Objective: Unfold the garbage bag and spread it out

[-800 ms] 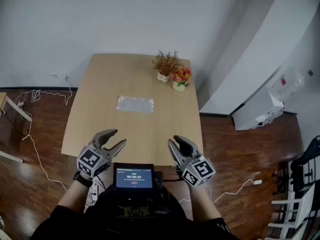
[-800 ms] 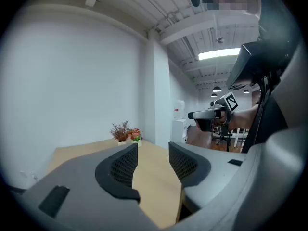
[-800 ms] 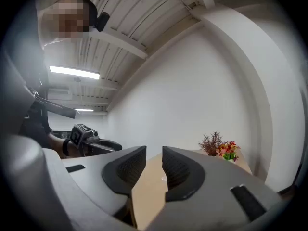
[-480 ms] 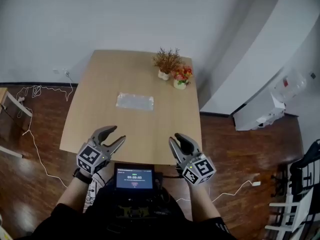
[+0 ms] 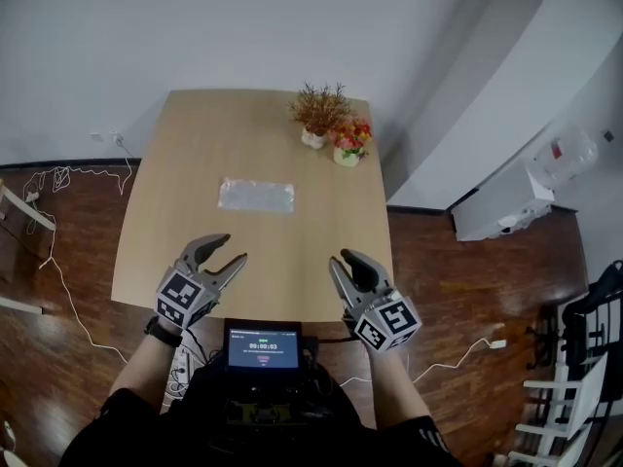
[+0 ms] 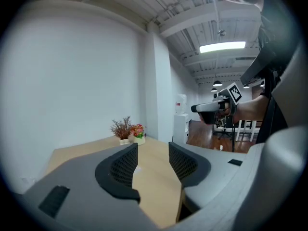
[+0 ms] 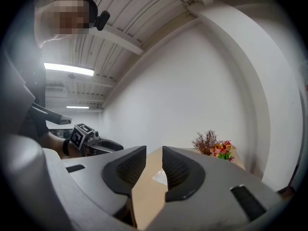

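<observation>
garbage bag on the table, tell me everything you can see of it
The garbage bag is a flat, folded rectangle of pale, translucent-looking plastic with a slight sheen. It lies near the middle of the wooden table, long side running left to right in the head view, nearer than the two small potted plants. Only the tabletop touches it; the left gripper and right gripper are at the near edge, clear of it.
</observation>
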### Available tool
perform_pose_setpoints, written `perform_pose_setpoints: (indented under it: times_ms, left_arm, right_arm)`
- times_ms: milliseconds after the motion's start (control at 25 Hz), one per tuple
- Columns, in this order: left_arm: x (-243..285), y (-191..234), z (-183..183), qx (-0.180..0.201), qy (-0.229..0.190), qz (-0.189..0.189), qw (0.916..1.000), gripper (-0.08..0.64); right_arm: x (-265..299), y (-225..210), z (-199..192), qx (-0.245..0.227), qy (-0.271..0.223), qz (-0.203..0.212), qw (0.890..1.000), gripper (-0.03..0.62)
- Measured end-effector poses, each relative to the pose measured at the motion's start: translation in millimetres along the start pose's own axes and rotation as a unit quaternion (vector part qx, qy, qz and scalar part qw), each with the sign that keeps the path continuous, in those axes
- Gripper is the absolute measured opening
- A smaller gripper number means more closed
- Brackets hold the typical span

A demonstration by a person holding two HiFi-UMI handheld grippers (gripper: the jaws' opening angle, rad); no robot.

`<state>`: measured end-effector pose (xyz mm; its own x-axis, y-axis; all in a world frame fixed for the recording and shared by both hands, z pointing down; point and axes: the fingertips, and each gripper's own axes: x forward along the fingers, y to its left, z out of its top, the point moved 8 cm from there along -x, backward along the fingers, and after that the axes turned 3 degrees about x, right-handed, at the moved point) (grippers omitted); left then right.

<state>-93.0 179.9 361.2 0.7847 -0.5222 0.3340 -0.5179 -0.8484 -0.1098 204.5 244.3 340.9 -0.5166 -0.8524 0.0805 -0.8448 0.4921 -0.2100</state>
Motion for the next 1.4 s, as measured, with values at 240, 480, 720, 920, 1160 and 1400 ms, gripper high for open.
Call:
perform_pose_setpoints:
  times_ms: [240, 480, 720, 920, 1160, 1400]
  left_arm:
    - [49, 37, -8, 0.007, 0.021, -0.030, 0.9993, 0.206]
    - [101, 66, -11, 0.029, 0.041, -0.060, 0.9969, 0.206]
    - [156, 86, -28, 0.032, 0.069, -0.089, 0.9932, 0.206]
    - [202, 90, -48, 0.032, 0.104, -0.121, 0.9867, 0.206]
    - [259, 92, -86, 0.016, 0.157, -0.149, 0.9761, 0.199]
    - [312, 83, -118, 0.031, 0.204, -0.163, 0.9648, 0.181]
  right_arm:
    - [37, -20, 9, -0.010, 0.003, -0.020, 1.000, 0.126]
    - [71, -46, 13, -0.012, 0.009, -0.048, 0.999, 0.124]
    - [101, -69, 6, -0.010, 0.025, -0.062, 0.998, 0.125]
    - [123, -88, -3, 0.002, 0.037, -0.076, 0.996, 0.124]
    - [147, -106, -20, 0.015, 0.060, -0.090, 0.994, 0.124]
    - [164, -125, -38, 0.042, 0.058, -0.109, 0.991, 0.124]
